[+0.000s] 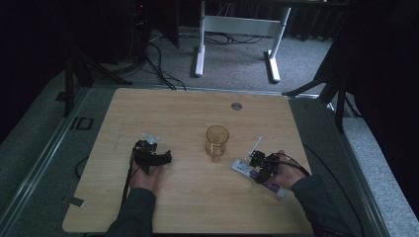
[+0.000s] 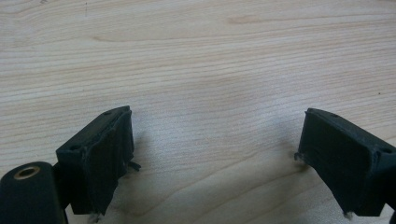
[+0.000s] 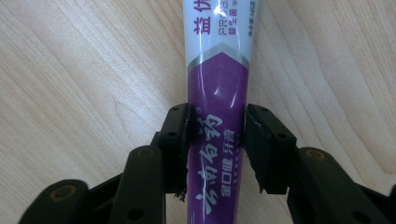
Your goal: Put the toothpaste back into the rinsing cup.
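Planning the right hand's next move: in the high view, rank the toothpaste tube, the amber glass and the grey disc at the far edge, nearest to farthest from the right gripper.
1. Toothpaste tube: on the table, between the jaws of the right gripper.
2. Amber glass: upright at mid-table, to that gripper's left.
3. Grey disc: set in the tabletop near the far edge.

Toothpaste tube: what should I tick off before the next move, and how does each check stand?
1. Toothpaste tube centred between the jaws of the right gripper: ok.
2. Pads pressing firmly on the tube: cannot tell; they sit right at its sides.
3. Tube lying flat on the table: ok.
4. Glass upright and apart from the tube: ok.
5. Left gripper open with nothing between its jaws: ok.
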Tool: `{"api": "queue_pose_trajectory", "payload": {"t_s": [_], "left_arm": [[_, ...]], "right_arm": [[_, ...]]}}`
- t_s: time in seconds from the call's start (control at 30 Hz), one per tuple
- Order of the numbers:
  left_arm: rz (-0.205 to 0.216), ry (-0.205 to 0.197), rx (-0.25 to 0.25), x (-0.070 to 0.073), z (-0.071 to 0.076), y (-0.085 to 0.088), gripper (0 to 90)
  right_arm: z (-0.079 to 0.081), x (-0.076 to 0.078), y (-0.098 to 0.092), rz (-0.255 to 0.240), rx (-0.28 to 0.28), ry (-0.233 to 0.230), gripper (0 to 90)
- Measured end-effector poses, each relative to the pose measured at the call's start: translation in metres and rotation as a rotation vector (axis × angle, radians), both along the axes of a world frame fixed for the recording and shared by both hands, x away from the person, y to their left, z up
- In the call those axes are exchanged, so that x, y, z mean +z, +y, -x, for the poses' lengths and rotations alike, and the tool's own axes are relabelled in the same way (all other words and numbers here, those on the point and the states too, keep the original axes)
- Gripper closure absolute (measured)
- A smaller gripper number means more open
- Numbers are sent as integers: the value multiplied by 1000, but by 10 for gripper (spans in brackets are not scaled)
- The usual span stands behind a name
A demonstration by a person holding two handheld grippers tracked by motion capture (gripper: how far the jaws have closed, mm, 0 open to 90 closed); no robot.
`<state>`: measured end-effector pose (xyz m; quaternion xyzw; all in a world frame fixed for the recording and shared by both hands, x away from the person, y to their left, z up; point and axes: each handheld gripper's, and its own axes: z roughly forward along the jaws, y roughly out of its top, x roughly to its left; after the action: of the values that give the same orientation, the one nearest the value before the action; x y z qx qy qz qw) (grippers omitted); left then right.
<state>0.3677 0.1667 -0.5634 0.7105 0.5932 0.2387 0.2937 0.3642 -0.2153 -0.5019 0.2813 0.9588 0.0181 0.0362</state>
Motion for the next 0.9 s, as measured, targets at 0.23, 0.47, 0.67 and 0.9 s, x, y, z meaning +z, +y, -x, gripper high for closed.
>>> {"api": "queue_pose_trajectory", "payload": {"t_s": [0.23,0.47,0.67,0.9], "left_arm": [[-1,0,0,0,0,0,105],[0,0,0,0,0,0,105],[-1,0,0,0,0,0,104],[0,0,1,0,0,0,105]], "right_arm": [[-1,-7,1,19,1,9,573],[-4,-8,-1,4,-8,28,571],[-5,-10,0,11,-12,39,567],[-7,-14,1,21,-18,55,564]]}}
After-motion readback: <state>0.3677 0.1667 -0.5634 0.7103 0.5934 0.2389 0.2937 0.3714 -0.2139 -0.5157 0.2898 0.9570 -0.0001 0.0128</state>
